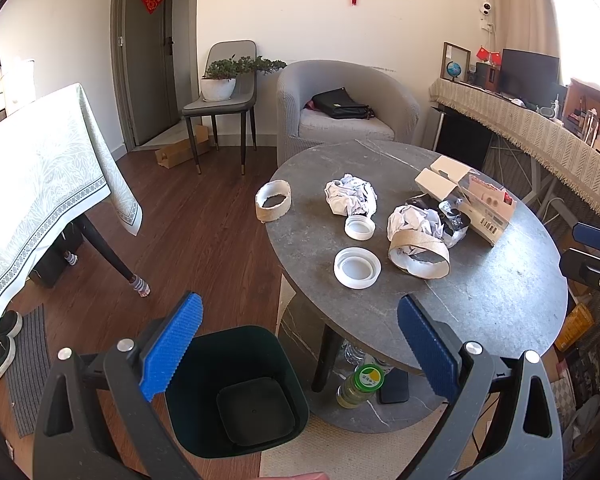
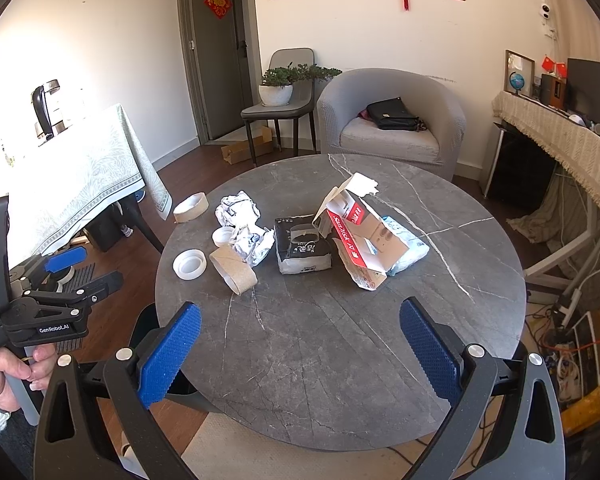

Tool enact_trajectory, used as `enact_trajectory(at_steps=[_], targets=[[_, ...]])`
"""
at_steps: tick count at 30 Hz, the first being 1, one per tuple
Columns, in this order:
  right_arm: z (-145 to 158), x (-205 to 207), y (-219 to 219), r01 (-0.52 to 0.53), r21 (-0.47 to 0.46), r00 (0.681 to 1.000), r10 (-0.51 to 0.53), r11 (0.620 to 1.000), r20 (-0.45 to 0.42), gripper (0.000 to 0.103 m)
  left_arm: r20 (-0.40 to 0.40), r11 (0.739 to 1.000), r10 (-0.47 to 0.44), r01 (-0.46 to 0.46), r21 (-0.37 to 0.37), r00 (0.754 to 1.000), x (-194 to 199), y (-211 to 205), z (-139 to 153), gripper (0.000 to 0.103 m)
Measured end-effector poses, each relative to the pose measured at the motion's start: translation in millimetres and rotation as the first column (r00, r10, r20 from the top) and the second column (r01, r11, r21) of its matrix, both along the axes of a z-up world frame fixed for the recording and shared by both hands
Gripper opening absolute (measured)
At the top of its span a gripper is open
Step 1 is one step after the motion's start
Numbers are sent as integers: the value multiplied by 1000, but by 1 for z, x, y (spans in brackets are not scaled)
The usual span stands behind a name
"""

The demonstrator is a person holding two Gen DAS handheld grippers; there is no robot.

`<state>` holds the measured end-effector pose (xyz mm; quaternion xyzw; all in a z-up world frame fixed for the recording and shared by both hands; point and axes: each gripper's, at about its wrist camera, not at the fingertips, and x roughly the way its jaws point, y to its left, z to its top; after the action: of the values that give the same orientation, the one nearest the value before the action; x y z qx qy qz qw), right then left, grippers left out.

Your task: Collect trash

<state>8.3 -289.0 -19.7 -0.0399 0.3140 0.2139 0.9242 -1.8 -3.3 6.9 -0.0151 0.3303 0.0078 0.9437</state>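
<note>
Both sets of blue fingers (image 1: 171, 346) are spread wide with nothing between them, so the left gripper (image 1: 300, 344) and right gripper (image 2: 300, 352) are each holding zero trash right now. Going left to right: the dark trash bin (image 1: 236, 392) sits on the floor just beside the round stone table (image 1: 500, 300), right under the left gripper, and it looks empty inside as far as I can see. On the table's left edge there's a cardboard tape core (image 2: 191, 207), then a crumpled paper wad (image 2: 238, 208), two white plastic lids (image 2: 189, 264) and a second, squashed tape core (image 2: 233, 270) touching another paper wad (image 2: 256, 245). Next comes a black packet (image 2: 303, 250), then a torn red-and-white carton (image 2: 356, 240) leaning over a pale plastic pouch (image 2: 410, 246). So honestly the job looks like it's barely started, everything's on the table and none of it in the bin. My guess is the lids and tape cores nearest the bin are the easy first grabs.
</note>
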Motion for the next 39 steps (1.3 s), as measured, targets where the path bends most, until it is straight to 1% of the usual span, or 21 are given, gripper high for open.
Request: enact_trajectory(at_steps=[13, 19, 24, 27, 30, 32, 33, 35, 37, 39], targets=[[-1, -1, 3, 2, 6, 1000, -2, 1000, -3, 100, 1, 1000, -16, 16, 1, 1000, 0, -3, 0, 99], [-5, 2, 2, -26, 23, 1000, 26, 999, -3, 100, 0, 999, -53, 53, -1, 999, 2, -4, -3, 98], [-11, 10, 1, -29, 34, 999, 30, 999, -18, 100, 11, 993, -118, 118, 2, 993, 6, -11, -5, 93], [-15, 13, -1, -42, 58, 999, 42, 997, 1, 100, 3, 987, -160, 161, -20, 987, 9, -13, -8, 91], [-18, 14, 0, -74, 85, 997, 73, 994, 8, 99, -1, 979, -205, 205, 1, 979, 14, -18, -12, 82], [-20, 15, 2, -101, 99, 995, 101, 990, 7, 92, -14, 971, -237, 237, -12, 971, 18, -20, -15, 72], [-21, 15, 3, -114, 86, 993, 113, 990, 13, 91, -22, 969, -247, 247, -21, 969, 21, -21, -18, 70], [-22, 15, 6, -141, 98, 990, 139, 985, 25, 84, -37, 963, -270, 268, -38, 962, 25, -23, -22, 65], [-24, 17, 9, -156, 92, 988, 156, 983, 12, 78, -47, 959, -281, 279, -42, 959, 28, -26, -25, 63], [-25, 18, 13, -174, 84, 985, 173, 981, 13, 74, -53, 958, -286, 284, -46, 957, 31, -27, -28, 59]])
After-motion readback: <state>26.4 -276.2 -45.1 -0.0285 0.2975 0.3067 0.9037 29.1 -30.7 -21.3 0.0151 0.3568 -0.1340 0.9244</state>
